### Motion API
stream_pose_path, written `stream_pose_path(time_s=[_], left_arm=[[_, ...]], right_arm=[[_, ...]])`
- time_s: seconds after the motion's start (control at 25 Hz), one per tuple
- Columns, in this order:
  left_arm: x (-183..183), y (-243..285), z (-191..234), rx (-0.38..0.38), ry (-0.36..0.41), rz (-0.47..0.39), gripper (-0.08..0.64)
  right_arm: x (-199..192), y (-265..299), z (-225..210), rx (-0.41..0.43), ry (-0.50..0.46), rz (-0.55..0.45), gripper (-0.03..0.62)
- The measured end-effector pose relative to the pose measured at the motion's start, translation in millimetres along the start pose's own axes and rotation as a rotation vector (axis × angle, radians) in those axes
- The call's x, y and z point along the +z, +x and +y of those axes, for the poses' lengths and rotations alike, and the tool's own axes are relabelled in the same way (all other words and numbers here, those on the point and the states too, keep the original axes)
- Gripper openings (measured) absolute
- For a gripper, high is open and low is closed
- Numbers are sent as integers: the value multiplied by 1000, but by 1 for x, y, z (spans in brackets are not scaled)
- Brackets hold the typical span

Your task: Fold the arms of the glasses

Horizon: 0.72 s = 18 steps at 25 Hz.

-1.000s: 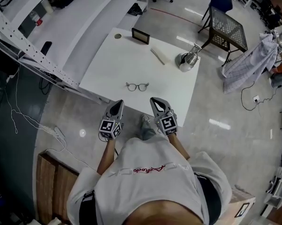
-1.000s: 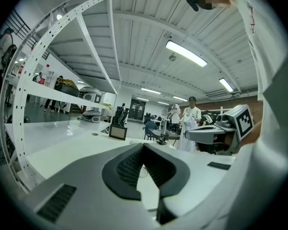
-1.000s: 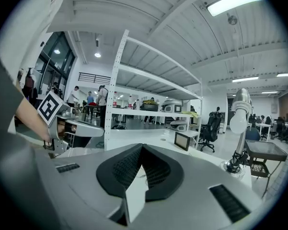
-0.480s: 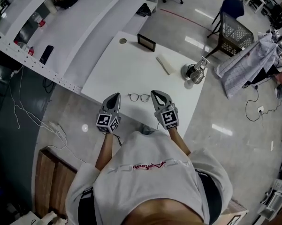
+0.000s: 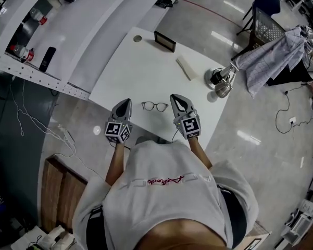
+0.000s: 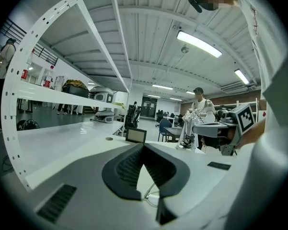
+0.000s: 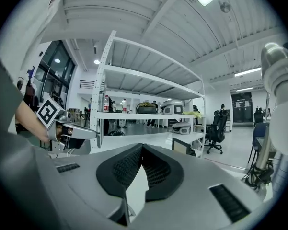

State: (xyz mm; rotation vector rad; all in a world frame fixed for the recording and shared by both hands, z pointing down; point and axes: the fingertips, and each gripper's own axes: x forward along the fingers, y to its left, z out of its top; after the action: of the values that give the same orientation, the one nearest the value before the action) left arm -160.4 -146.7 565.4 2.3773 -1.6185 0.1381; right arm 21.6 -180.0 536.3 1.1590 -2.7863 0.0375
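Note:
Thin dark-framed glasses (image 5: 154,106) lie with arms spread near the front edge of the white table (image 5: 146,72). My left gripper (image 5: 124,104) sits just left of them and my right gripper (image 5: 176,99) just right, both apart from the frame. Each is shut with nothing between its jaws. In the left gripper view the shut tips (image 6: 143,145) meet, and a thin wire of the glasses (image 6: 151,194) shows in the gap below them. The right gripper view shows shut tips (image 7: 143,146) over bare tabletop, and the left gripper's marker cube (image 7: 49,113) at the left.
At the table's far side stand a small black-framed screen (image 5: 164,40) and a round disc (image 5: 138,38). A beige bar (image 5: 184,67) lies mid-right, and a metal device (image 5: 222,82) sits by the right edge. White shelving (image 5: 52,40) runs along the left.
Both grippers have moved forward from in front of the table to over its front edge, ending on either side of the glasses. The glasses have not moved on the table.

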Motion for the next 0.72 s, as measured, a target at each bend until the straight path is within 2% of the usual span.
stream_pose_path(time_s=[0.12, 0.36, 0.56, 0.72], left_arm=[[-7, 3, 1, -26, -22, 6, 5], [2, 13, 5, -92, 10, 13, 5], [-10, 10, 18, -80, 14, 46, 6], [-30, 0, 21, -69, 5, 103, 6]], right_arm=[[-6, 1, -2, -24, 33, 13, 29], [5, 9, -2, -71, 37, 14, 29], [-7, 6, -6, -121, 50, 46, 31], [-30, -11, -4, -157, 98, 101, 29]])
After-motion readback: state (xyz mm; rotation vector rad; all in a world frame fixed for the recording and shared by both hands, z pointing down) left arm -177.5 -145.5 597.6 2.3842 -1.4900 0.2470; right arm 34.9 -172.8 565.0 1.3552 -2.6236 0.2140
